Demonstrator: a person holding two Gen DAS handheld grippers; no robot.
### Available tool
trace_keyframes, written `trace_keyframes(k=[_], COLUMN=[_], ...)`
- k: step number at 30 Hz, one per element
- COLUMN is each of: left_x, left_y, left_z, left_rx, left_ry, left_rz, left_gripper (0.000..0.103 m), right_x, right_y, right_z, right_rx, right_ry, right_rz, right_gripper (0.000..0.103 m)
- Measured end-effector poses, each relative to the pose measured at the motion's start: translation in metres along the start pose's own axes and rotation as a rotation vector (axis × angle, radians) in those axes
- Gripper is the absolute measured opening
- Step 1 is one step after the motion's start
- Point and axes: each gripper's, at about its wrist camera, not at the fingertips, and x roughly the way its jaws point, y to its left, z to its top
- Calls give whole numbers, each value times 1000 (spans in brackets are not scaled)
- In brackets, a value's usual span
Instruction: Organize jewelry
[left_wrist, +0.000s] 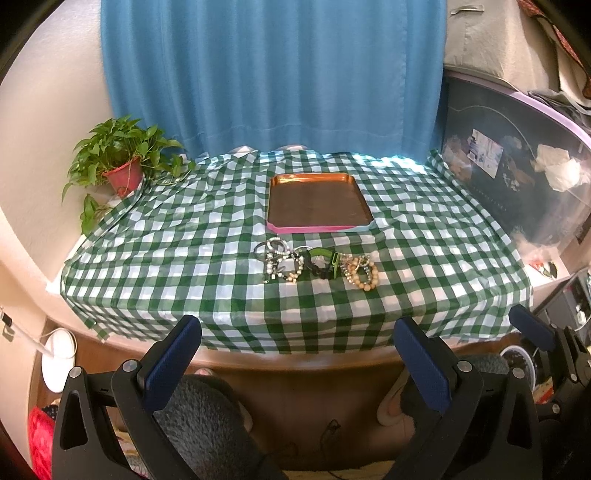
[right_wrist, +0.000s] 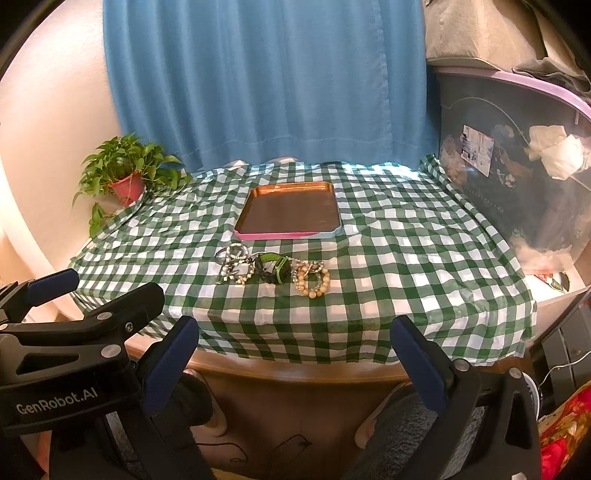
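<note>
Beaded bracelets (left_wrist: 317, 266) lie heaped just before the empty copper tray (left_wrist: 318, 203).

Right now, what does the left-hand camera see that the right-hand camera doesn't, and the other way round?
Only the left wrist view shows a white round object on the floor at lower left, and the right gripper's blue fingertip at its right edge. Only the right wrist view shows the left gripper's black body lettered GenRobot.AI. Both share the checked tablecloth, the empty orange tray, the heap of bracelets in front of it, the potted plant and the blue curtain. Both grippers are open, short of the table.
</note>
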Motion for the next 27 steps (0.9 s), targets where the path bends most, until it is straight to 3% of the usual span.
trace_keyframes(k=[6, 13, 22, 27], left_x=[4, 32, 115, 172], left_y=[8, 15, 17, 29], left_z=[-5, -16, -18, -13], left_rx=[1, 23, 28, 1], left_ry=[7, 7, 61, 117], left_rz=[-2, 9, -55, -132], left_gripper=[103, 103, 103, 103], right_x=[3, 31, 105, 153], right_y=[1, 1, -6, -21], right_z=[-2, -5, -11, -11], right_rx=[2, 8, -89, -117], right_ry=[0, 20, 55, 107], right_rz=[-6, 54, 54, 122], right_gripper=[103, 103, 103, 103])
